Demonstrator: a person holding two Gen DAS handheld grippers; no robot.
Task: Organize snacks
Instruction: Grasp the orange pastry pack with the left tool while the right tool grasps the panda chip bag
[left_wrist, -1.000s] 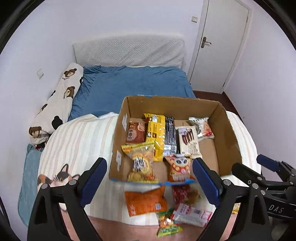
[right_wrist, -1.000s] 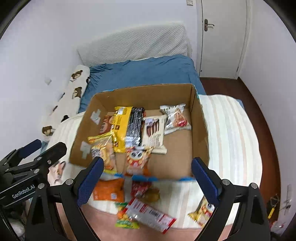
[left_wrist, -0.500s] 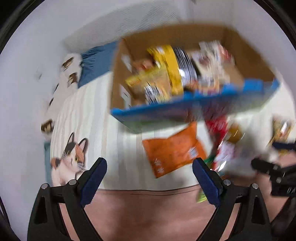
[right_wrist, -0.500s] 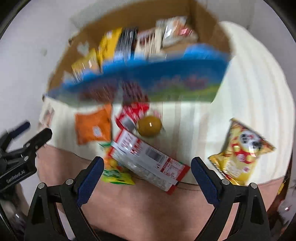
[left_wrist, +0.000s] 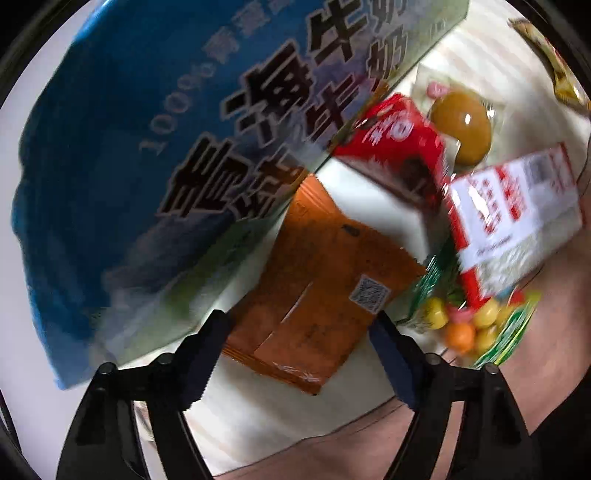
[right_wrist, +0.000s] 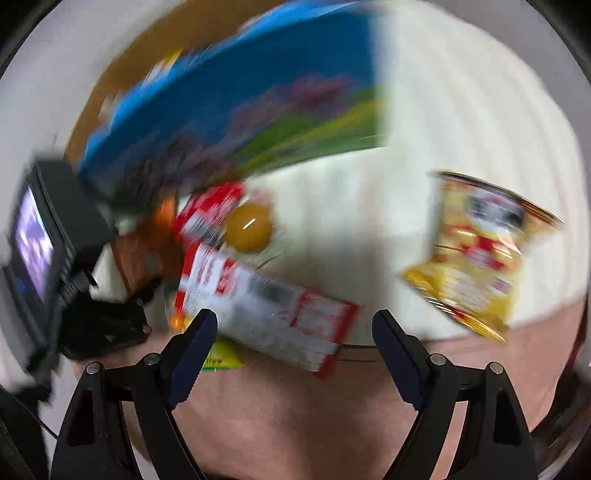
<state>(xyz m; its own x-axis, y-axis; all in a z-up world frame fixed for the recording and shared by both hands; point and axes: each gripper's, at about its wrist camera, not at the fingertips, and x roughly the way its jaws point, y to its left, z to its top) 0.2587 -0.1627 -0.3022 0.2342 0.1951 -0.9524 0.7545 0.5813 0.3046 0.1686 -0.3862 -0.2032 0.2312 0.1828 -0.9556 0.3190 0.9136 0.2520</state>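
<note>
My left gripper (left_wrist: 301, 345) is open and empty, low over an orange snack packet (left_wrist: 325, 280) that lies on the striped bedspread against the blue printed side of the cardboard box (left_wrist: 147, 147). My right gripper (right_wrist: 295, 347) is open and empty, just above a red-and-white packet (right_wrist: 266, 306). That packet also shows in the left wrist view (left_wrist: 513, 218). Beside it lie a red packet (left_wrist: 402, 147), a round yellow-brown snack in clear wrap (right_wrist: 248, 228), a green candy bag (left_wrist: 476, 325) and a yellow bag (right_wrist: 476, 251) off to the right.
The box's blue front wall (right_wrist: 236, 110) rises close behind the loose packets. The left gripper's body and screen (right_wrist: 48, 251) sit at the left of the right wrist view. The brown bed edge (right_wrist: 314, 398) runs below the bedspread. Both views are motion-blurred.
Both grippers have dropped from a high view over the box to just above the loose packets in front of it. Both jaws stayed open.
</note>
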